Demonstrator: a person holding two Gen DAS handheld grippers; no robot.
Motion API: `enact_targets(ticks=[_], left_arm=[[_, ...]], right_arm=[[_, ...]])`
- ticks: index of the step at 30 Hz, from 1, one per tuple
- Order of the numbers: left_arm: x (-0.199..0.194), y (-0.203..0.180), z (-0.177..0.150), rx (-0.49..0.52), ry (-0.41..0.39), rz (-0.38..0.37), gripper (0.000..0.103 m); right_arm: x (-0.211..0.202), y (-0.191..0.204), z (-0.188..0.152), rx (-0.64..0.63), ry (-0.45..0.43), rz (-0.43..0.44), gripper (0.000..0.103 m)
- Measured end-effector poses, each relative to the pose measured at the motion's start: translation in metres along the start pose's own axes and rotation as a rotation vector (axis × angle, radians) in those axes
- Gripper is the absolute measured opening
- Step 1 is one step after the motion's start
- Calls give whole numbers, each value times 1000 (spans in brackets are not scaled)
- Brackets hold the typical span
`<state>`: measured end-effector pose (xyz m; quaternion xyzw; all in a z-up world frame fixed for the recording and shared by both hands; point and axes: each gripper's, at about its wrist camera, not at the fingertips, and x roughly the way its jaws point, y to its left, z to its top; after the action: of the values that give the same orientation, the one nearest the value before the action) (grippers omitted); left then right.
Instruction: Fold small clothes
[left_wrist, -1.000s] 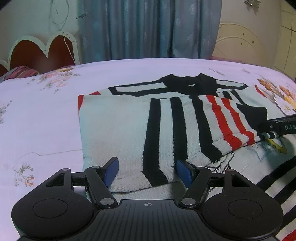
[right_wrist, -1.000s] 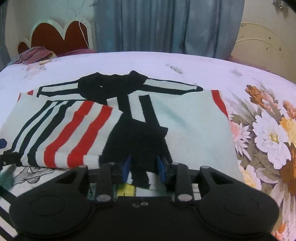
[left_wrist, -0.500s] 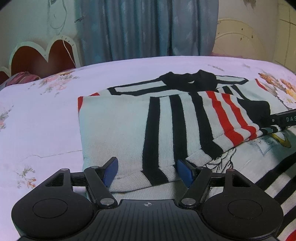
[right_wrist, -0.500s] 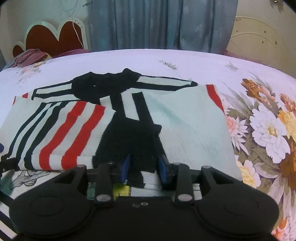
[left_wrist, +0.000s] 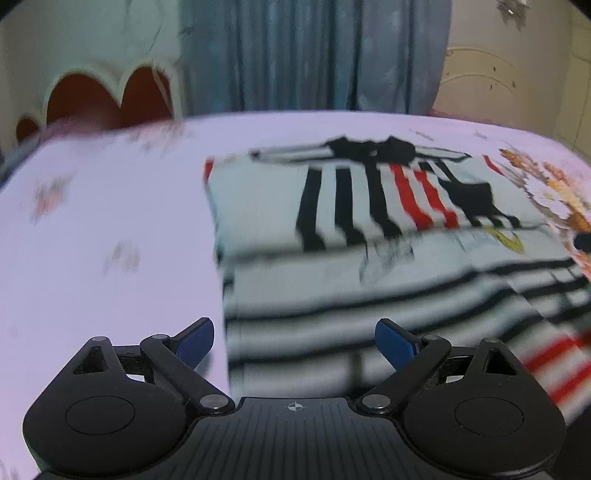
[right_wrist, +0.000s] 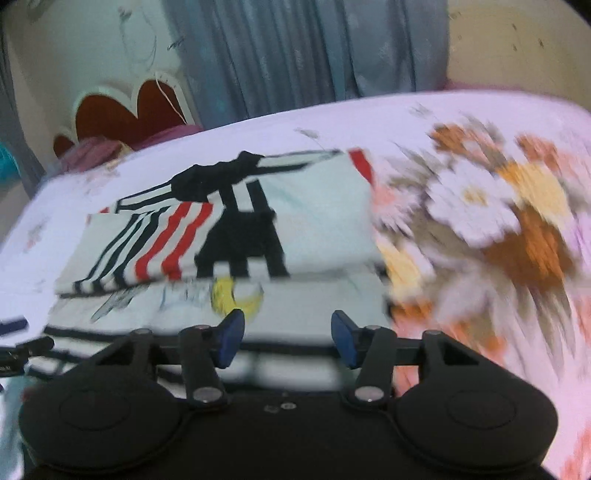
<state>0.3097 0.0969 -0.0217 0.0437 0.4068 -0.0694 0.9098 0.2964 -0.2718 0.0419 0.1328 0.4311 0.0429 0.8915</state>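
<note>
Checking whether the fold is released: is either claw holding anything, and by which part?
Nothing is held. The left claw and right claw have just been opening; both stand open above the striped black, white and red knitted sweater, pads clear of the fabric.

My left gripper (left_wrist: 294, 341): jaws just opened wide, nothing between pads. Striped sweater (left_wrist: 369, 229) flat on bed (left_wrist: 110, 240) ahead, sleeves folded in. Curtain (left_wrist: 314, 55) far.

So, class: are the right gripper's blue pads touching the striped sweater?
Apart. In the right wrist view the right gripper has just been opening; its pads stand spread with nothing pinched between them, clear of the striped sweater lying beyond.
</note>
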Motion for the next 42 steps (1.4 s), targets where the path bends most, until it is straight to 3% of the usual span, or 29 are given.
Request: enact_targets(ticks=[2, 4, 5, 6, 12, 20, 26, 29, 30, 31, 34, 36, 39, 42], left_arm=[[-12, 8, -20, -55, 31, -19, 92], [-21, 15, -39, -122, 53, -50, 81], [-24, 17, -46, -149, 68, -63, 65], [-27, 18, -54, -176, 82, -69, 56], [-48, 16, -92, -307, 94, -119, 57], [-67, 20, -138, -489, 122, -332, 56], [-55, 31, -145, -612, 84, -409, 55], [-45, 29, -143, -615, 76, -390, 34], [-43, 27, -141, -605, 76, -381, 13], [-44, 26, -139, -585, 81, -360, 5], [-70, 35, -146, -591, -39, -403, 4], [-66, 38, -152, -559, 15, -327, 4], [-53, 39, -158, -576, 45, -331, 4], [-54, 36, -156, -559, 42, -328, 5]], right_arm=[[-17, -21, -20, 42, 21, 17, 48], [-29, -35, -39, 61, 42, 29, 48], [-35, -42, -50, 71, 54, 34, 48], [-39, -47, -59, 84, 63, 37, 48], [-58, -73, -106, 229, 115, 127, 48], [-76, -67, -144, 285, 159, 305, 45], [-71, -68, -146, 333, 162, 382, 31], [-63, -71, -144, 354, 161, 367, 20], [-62, -71, -144, 358, 163, 369, 10], [-62, -71, -145, 351, 159, 366, 5], [-83, -73, -143, 316, 79, 378, 4], [-95, -80, -144, 310, 20, 422, 4], [-69, -89, -151, 314, 120, 350, 4], [-69, -88, -152, 330, 107, 367, 7]])
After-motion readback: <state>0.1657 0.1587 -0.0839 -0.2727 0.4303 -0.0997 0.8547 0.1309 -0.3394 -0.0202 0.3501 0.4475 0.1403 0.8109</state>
